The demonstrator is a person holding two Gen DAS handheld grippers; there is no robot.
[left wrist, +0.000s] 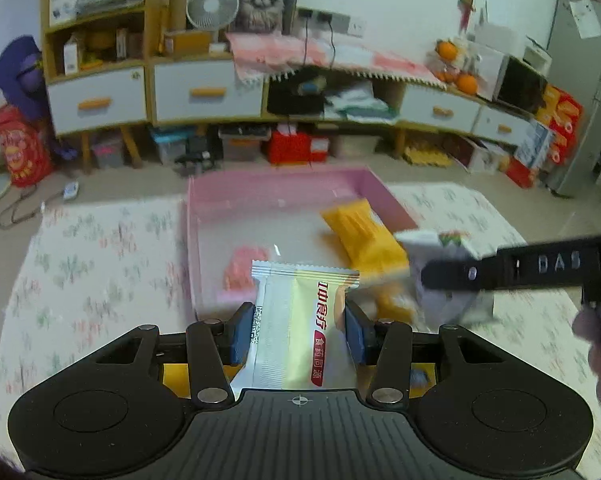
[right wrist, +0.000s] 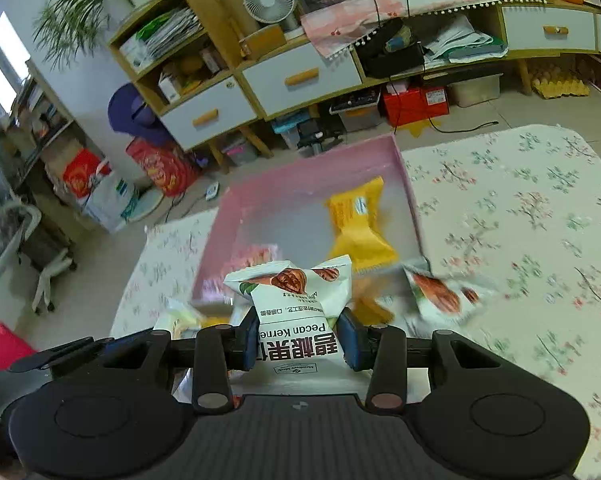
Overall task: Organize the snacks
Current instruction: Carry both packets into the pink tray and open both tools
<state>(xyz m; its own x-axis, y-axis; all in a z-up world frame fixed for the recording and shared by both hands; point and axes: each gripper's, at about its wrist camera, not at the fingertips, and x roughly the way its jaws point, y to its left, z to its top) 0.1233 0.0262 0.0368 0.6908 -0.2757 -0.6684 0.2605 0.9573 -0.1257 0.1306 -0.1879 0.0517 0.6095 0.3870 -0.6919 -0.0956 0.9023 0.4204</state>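
holding a silver-and-gold snack packet (left wrist: pixel 300 320) clamped in our left gripper (left wrist: pixel 299 334) and a white pecan packet (right wrist: pixel 298 312) pinched in our right gripper (right wrist: pixel 299 336), we hover both over the near edge of a pink tray (right wrist: pixel 408 184) that sits on a floral tablecloth (right wrist: pixel 520 220). inside the tray lie a yellow packet (right wrist: pixel 354 224) and a pink one (left wrist: pixel 242 268), with another pecan packet (right wrist: pixel 440 292) at its near right corner. beyond the table stands a low wooden cabinet (left wrist: pixel 204 92) with white drawers, a small fan (left wrist: pixel 211 4), a cat picture (left wrist: pixel 262 2), oranges (left wrist: pixel 456 68), and red boxes (left wrist: pixel 296 146) on the tiled floor.
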